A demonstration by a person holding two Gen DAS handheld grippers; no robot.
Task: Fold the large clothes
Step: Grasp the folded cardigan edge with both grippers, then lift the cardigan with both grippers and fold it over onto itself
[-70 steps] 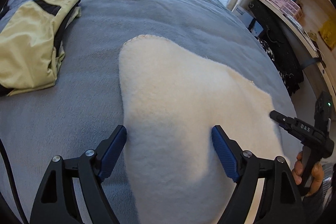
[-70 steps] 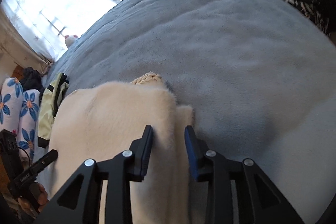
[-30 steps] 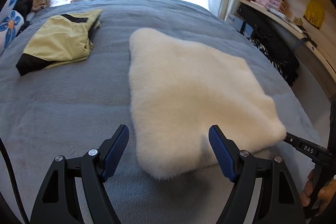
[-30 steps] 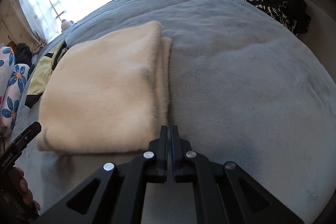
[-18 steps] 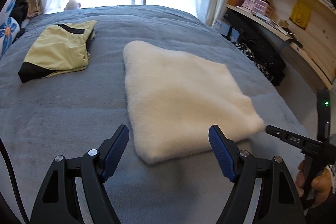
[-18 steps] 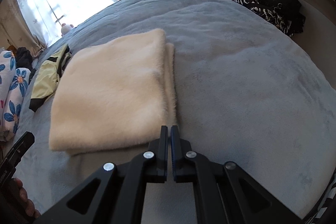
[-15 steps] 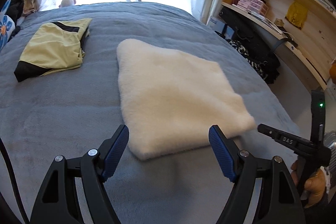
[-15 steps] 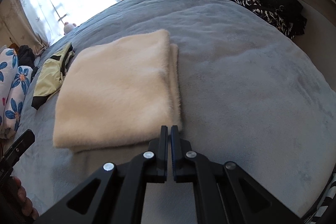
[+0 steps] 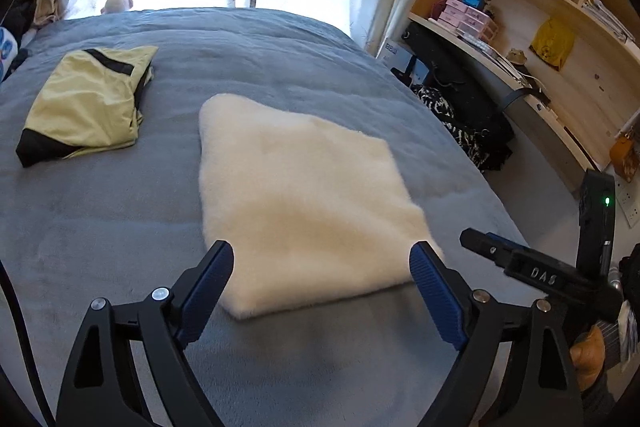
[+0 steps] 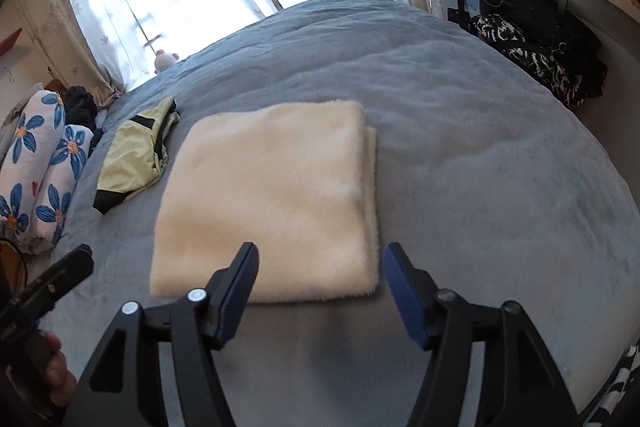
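Two grippers, both mine, both idle: left gripper point(image 9: 321, 274) jaws spread wide, holding nothing, hovering over the near edge of the fleece point(image 9: 304, 203); right gripper point(image 10: 319, 279) likewise spread and bare, above the same near edge, clear of the pile. One fleece, cream, folded to a thick square, lying flat mid-bed point(image 10: 480, 147); layered edges show along its right side in the right view, lower layer peeking out a little. One yellow garment point(image 9: 86, 103), folded, well apart to the left; floral pillows point(image 10: 36, 167) beyond it. Judgement: fold looks done or nearly so; if I tidy, I would nudge the protruding lower layer flush, pinching all layers together at the corners, low and slow, so the plush does not slide or spring open.
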